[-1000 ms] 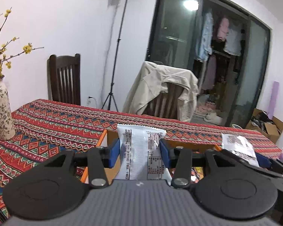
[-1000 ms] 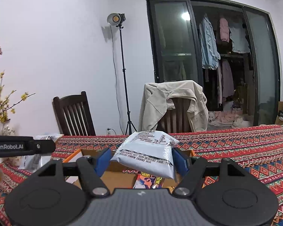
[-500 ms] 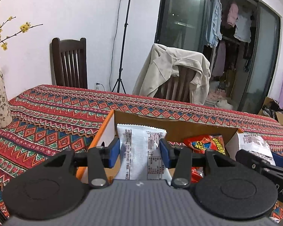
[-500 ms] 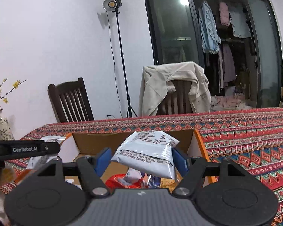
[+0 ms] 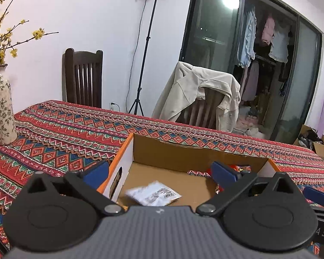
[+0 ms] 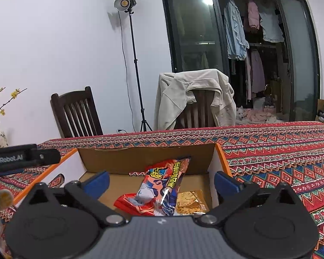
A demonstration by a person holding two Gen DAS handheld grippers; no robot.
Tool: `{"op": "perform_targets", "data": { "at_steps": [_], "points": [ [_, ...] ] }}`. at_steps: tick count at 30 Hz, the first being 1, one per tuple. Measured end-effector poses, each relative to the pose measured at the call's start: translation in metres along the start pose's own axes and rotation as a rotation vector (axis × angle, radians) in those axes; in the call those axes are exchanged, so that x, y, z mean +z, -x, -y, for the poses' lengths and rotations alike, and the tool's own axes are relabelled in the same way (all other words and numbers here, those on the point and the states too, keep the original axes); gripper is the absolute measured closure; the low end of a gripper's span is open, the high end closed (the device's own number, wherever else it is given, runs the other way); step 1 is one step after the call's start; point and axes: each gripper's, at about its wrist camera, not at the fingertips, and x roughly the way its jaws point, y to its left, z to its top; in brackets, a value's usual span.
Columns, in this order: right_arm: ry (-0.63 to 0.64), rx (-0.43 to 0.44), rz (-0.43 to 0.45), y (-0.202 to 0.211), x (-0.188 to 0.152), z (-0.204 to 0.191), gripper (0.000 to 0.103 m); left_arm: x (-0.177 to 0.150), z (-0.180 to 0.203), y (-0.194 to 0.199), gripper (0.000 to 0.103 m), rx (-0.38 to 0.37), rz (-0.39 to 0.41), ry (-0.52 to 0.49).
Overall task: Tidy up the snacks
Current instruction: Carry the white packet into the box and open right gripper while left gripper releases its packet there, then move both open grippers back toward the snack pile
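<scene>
The left gripper (image 5: 159, 173) hangs over the near left part of the cardboard box (image 5: 196, 155), its blue pads spread wide; its jaws have just been opening and nothing sits between them now. Below the gap a white snack packet (image 5: 154, 195) shows blurred over the box floor, touching neither pad. The right gripper (image 6: 161, 183) is likewise spread wide over the right part of the same box, jaws just opened, with nothing clamped. Beneath it a red snack bag (image 6: 159, 191) leans lengthwise up toward the back wall of the box, and a yellow-orange packet (image 6: 190, 204) lies just to its right. The box stands on a red patterned tablecloth (image 5: 60, 133). A flowered vase (image 5: 1, 110) stands at the far left, well apart from the box. Beyond the table are a dark wooden chair (image 5: 83, 78) and a chair draped with a beige jacket (image 5: 196, 96).
</scene>
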Motion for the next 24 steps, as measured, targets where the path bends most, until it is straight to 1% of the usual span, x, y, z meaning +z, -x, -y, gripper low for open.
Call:
{"op": "perform_targets", "data": {
  "at_steps": [8, 16, 20, 24],
  "points": [
    [-0.006, -0.014, 0.017, 0.008, -0.001, 0.002, 0.0, 0.003, 0.0, 0.012, 0.0, -0.008, 0.02, 0.01],
    [-0.006, -0.033, 0.05, 0.027, 0.002, 0.002, 0.0, 0.012, 0.001, 0.054, 0.0, -0.065, 0.105, 0.023],
    [-0.006, -0.035, 0.067, 0.045, 0.006, 0.001, 0.0, 0.014, 0.001, 0.072, 0.0, -0.096, 0.117, 0.025],
    [0.003, -0.045, 0.084, 0.067, 0.006, 0.0, 0.0, 0.011, 0.0, 0.089, 0.0, -0.094, 0.121, 0.008]
  ]
}}
